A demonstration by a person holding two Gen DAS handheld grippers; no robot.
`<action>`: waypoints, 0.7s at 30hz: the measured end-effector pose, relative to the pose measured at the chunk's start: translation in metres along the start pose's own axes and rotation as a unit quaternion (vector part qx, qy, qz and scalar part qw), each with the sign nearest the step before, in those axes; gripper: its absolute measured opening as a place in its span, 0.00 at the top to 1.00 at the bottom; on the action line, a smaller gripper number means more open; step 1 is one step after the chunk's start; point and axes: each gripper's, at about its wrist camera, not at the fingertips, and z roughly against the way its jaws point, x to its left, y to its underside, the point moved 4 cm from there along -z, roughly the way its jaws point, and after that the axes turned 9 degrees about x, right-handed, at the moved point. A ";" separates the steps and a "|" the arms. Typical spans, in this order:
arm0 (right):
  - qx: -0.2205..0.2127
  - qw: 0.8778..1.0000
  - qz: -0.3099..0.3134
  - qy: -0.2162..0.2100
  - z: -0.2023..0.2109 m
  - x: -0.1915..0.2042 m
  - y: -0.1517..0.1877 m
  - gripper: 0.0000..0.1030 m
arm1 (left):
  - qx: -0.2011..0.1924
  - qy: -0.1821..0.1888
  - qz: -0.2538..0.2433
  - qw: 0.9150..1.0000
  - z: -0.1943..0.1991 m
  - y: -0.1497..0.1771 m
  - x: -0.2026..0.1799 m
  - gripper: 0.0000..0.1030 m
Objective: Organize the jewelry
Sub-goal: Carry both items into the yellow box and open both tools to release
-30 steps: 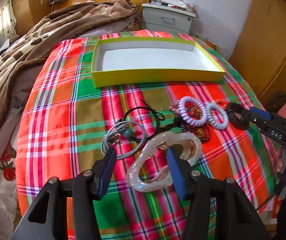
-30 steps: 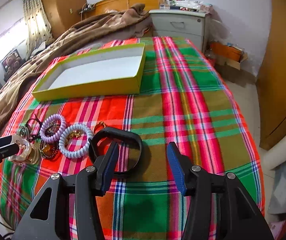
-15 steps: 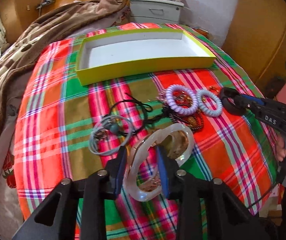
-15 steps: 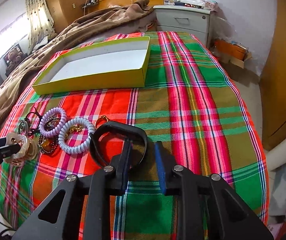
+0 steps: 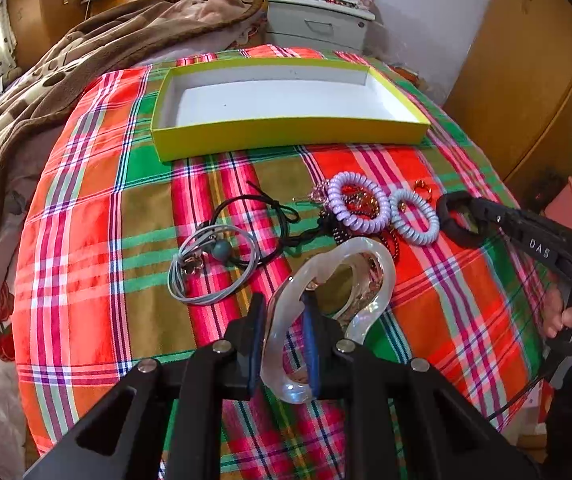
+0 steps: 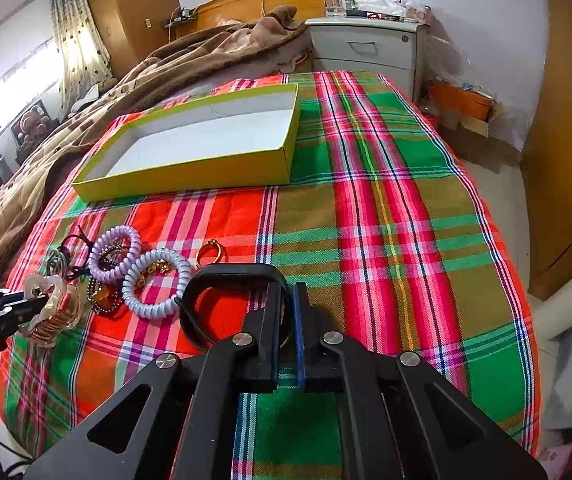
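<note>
My left gripper (image 5: 283,312) is shut on the near rim of a clear wavy bangle (image 5: 370,276), which is tilted up off the plaid cloth; the bangle also shows in the right wrist view (image 6: 51,300). My right gripper (image 6: 288,300) is shut on the right side of a black bangle (image 6: 221,274), seen from the left wrist too (image 5: 456,216). Between them lie a purple coil hair tie (image 5: 360,202), a pale blue coil tie (image 5: 414,218), dark beads, a gold ring (image 6: 209,250), black cord and grey elastics (image 5: 211,268). An empty yellow box (image 5: 286,136) sits behind.
The plaid cloth (image 6: 386,240) covers the bed's end. A brown blanket (image 5: 45,92) lies at the left. A white nightstand (image 6: 366,48) stands behind the box. A paper roll (image 6: 566,300) and clutter lie on the floor at the right.
Both grippers have closed: the left onto the clear bangle, lifting its near side, the right onto the black bangle's side. Both moved slightly forward.
</note>
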 end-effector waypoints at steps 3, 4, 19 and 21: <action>-0.008 1.000 -0.003 0.000 0.005 0.000 -0.001 0.95 | -0.008 0.002 0.006 1.000 0.005 0.000 0.000 0.82; -0.013 1.000 -0.005 -0.003 0.008 0.000 -0.001 0.95 | -0.011 0.005 0.008 1.000 0.007 0.000 0.000 0.82; -0.055 0.998 -0.007 -0.013 0.034 0.010 -0.029 0.95 | -0.046 0.014 0.026 0.999 0.030 -0.028 0.008 0.82; -0.061 0.998 -0.006 -0.014 0.036 0.013 -0.038 0.95 | -0.050 0.013 0.030 0.998 0.032 -0.037 0.011 0.82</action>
